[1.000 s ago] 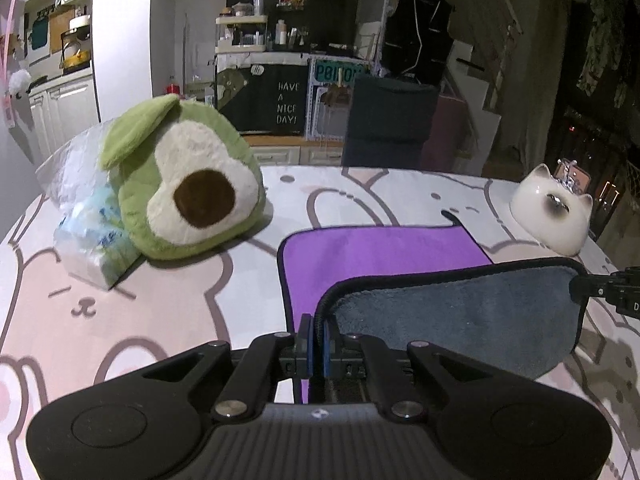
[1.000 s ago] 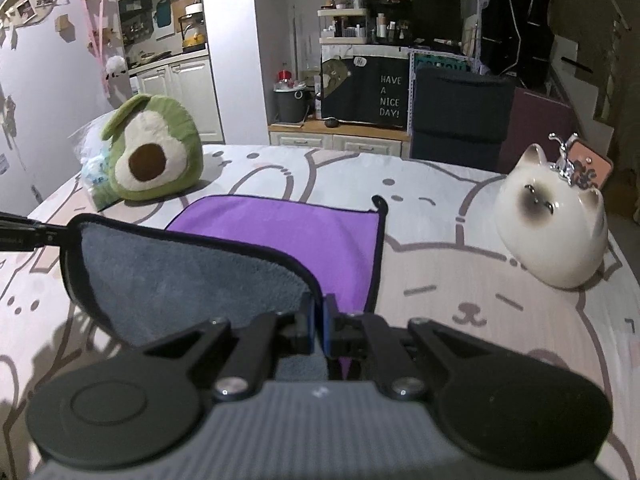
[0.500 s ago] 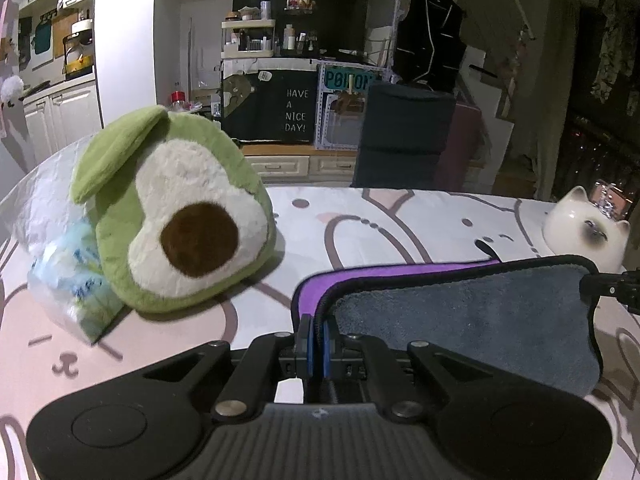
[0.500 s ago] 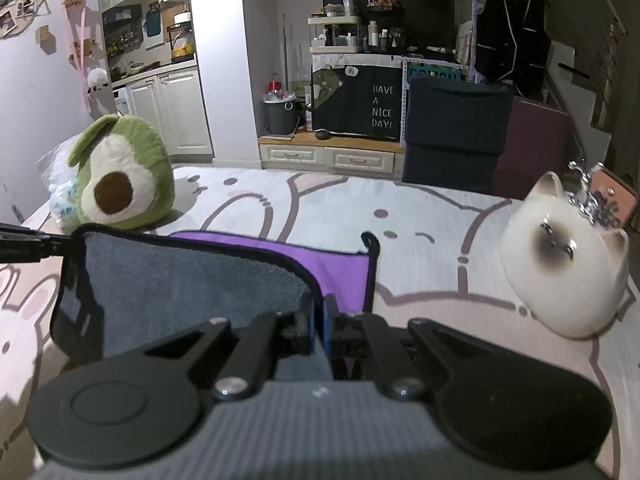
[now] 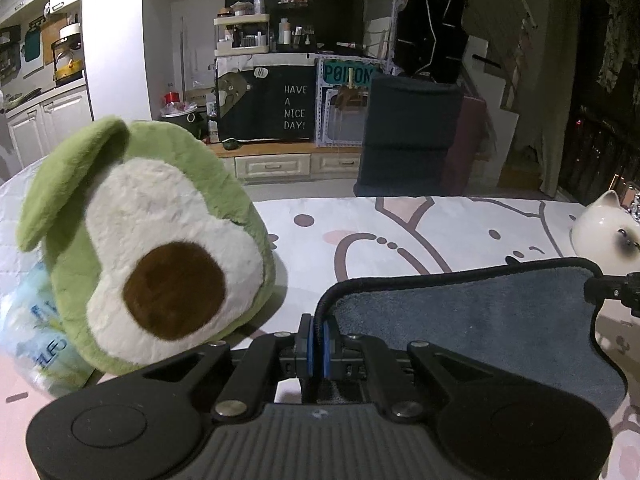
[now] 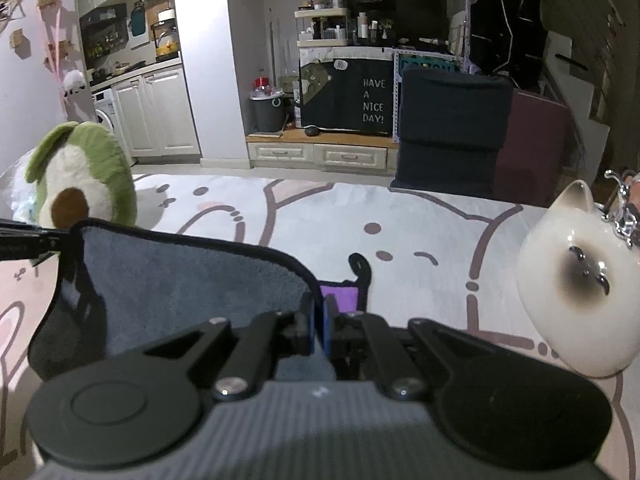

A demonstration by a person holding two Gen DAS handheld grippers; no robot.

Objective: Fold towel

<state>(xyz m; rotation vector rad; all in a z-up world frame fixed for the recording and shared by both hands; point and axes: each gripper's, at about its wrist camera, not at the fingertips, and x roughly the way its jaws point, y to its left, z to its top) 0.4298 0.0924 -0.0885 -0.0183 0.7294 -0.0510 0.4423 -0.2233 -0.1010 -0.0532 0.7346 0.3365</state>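
The towel (image 5: pixel 464 320) is purple on one face and grey on the other, with a dark hem. Its grey side faces me, stretched between both grippers over the table. My left gripper (image 5: pixel 318 338) is shut on the towel's left corner. My right gripper (image 6: pixel 319 320) is shut on the right corner; its tip also shows in the left wrist view (image 5: pixel 612 290). In the right wrist view the grey face (image 6: pixel 180 280) covers nearly all the purple, leaving a small purple patch (image 6: pixel 338 296) and the hanging loop (image 6: pixel 360 266) showing.
A green avocado plush (image 5: pixel 148 248) sits close at the left, on a plastic bag (image 5: pixel 36 328). A white ceramic cat (image 6: pixel 580 288) stands at the right. The table wears a cartoon-print cloth (image 5: pixel 400 236). Cabinets lie beyond the far edge.
Both grippers have carried the held towel edge forward toward the far edge. The grey face now covers almost all the purple. The plush and the cat look closer.
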